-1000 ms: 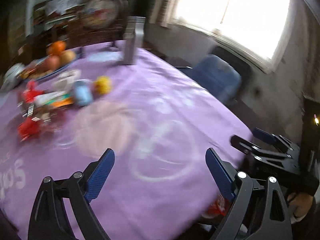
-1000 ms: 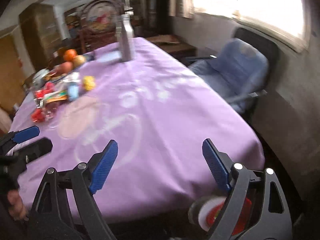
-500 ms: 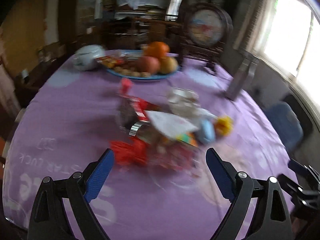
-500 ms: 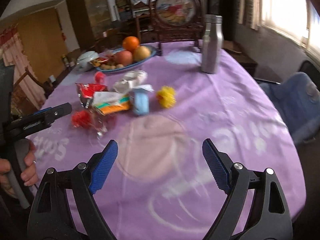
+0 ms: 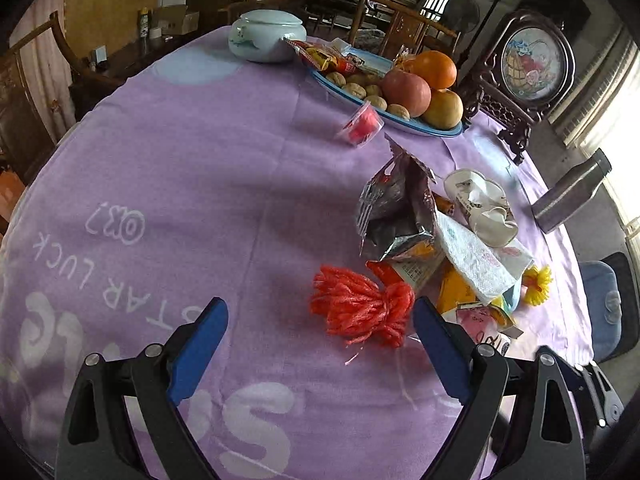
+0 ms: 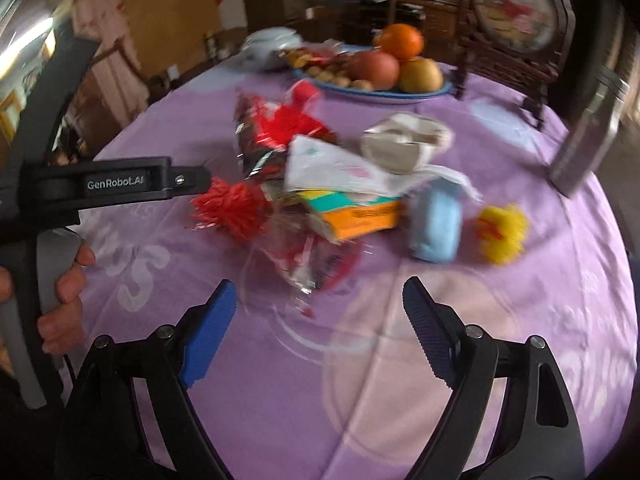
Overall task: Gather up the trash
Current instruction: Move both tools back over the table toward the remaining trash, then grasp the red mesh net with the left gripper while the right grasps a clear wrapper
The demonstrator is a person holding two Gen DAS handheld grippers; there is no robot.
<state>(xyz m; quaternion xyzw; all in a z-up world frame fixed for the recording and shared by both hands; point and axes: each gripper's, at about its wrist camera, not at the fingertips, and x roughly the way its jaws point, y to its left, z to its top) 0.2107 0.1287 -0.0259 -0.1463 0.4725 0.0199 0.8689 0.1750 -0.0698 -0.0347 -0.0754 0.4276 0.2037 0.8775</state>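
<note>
Trash lies heaped on the purple tablecloth [image 5: 180,184]: a red yarn pompom [image 5: 360,308], a torn foil snack bag [image 5: 396,208], a white tissue [image 5: 476,256], crumpled white paper [image 5: 484,204] and a red jelly cup [image 5: 362,124]. My left gripper [image 5: 318,320] is open, and the pompom sits just ahead between its fingertips, untouched. My right gripper [image 6: 320,296] is open with its jaws closing and nothing between them. A clear plastic wrapper [image 6: 312,260] lies just beyond its tips. The right wrist view also shows the pompom [image 6: 232,208], an orange box [image 6: 360,212], a blue packet [image 6: 436,224] and the left gripper [image 6: 192,179].
A blue fruit plate [image 5: 436,130] with apples and an orange stands at the back, a pale ceramic pot [image 5: 266,34] to its left. A metal flask [image 5: 572,192] and a framed ornament [image 5: 532,64] stand right. A yellow pompom [image 6: 502,232] lies beside the heap. A hand [image 6: 64,280] grips the left handle.
Both views swung from the table's window side and the blue chair round to the trash heap. Both grippers have come closer to it, and the red pompom now lies between the left fingertips.
</note>
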